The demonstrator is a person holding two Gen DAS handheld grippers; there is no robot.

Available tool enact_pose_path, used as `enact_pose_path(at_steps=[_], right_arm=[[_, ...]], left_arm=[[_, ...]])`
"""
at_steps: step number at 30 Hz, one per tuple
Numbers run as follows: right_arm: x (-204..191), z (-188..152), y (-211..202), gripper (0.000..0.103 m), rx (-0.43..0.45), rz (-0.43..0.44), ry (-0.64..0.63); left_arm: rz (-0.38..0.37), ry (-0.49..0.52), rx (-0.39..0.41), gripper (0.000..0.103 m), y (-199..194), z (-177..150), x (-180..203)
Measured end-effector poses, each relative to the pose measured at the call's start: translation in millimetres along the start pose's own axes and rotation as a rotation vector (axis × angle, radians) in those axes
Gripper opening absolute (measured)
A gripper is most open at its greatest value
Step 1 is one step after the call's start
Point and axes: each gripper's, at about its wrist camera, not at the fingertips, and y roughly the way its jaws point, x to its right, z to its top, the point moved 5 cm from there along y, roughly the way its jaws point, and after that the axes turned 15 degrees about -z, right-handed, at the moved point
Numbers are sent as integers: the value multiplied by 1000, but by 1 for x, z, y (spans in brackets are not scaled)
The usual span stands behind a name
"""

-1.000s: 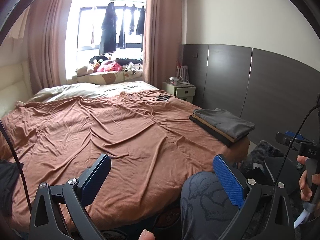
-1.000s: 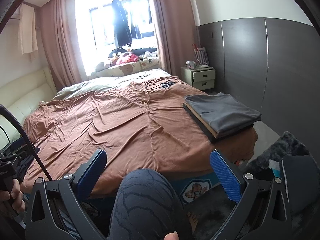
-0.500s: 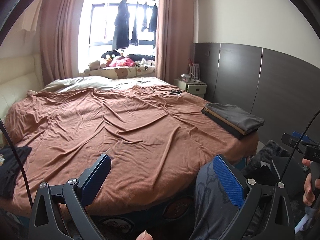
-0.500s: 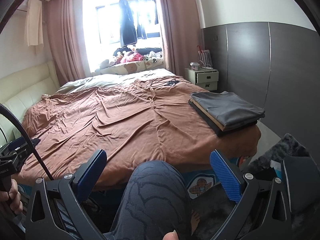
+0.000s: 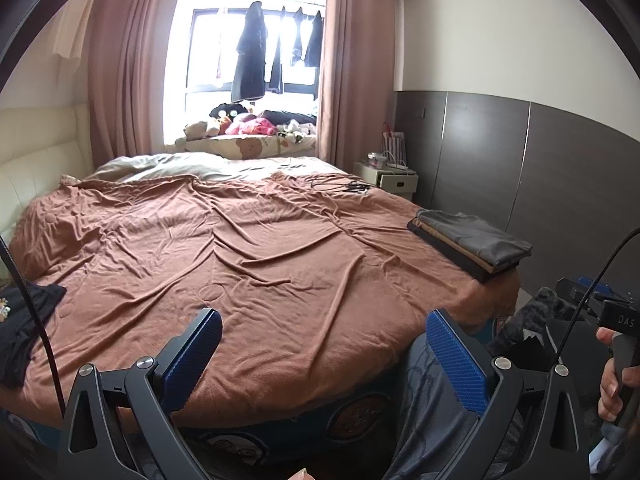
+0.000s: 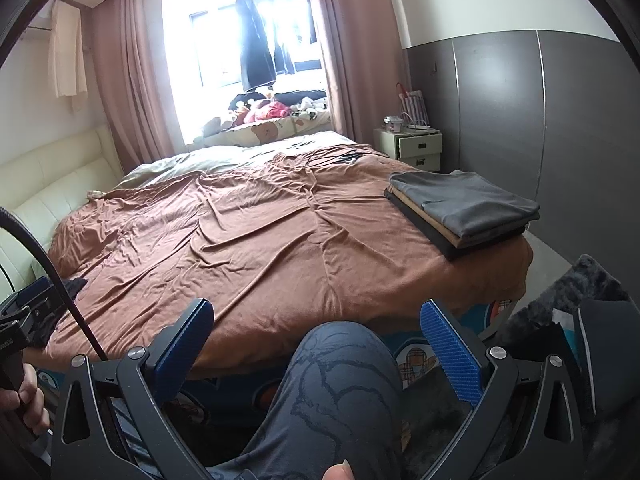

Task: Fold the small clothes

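Since a second ago both my cameras have pulled back and risen, so more of the brown bedspread (image 5: 280, 264) shows. From the left wrist, my left gripper (image 5: 324, 340) hangs wide open and empty above the bed's near edge; a dark garment (image 5: 24, 320) lies at the far left, the folded stack (image 5: 472, 240) at the right corner. From the right wrist, my right gripper (image 6: 316, 334) gapes empty over my knee (image 6: 344, 364), the stack (image 6: 464, 208) well ahead.
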Motion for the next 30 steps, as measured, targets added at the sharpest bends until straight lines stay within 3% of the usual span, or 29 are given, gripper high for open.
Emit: enact_pose_path(at_steps=[30], right_arm=[[7, -2, -9, 103, 16, -3, 10]], left_arm=[[1, 7, -6, 103, 0, 1, 11]])
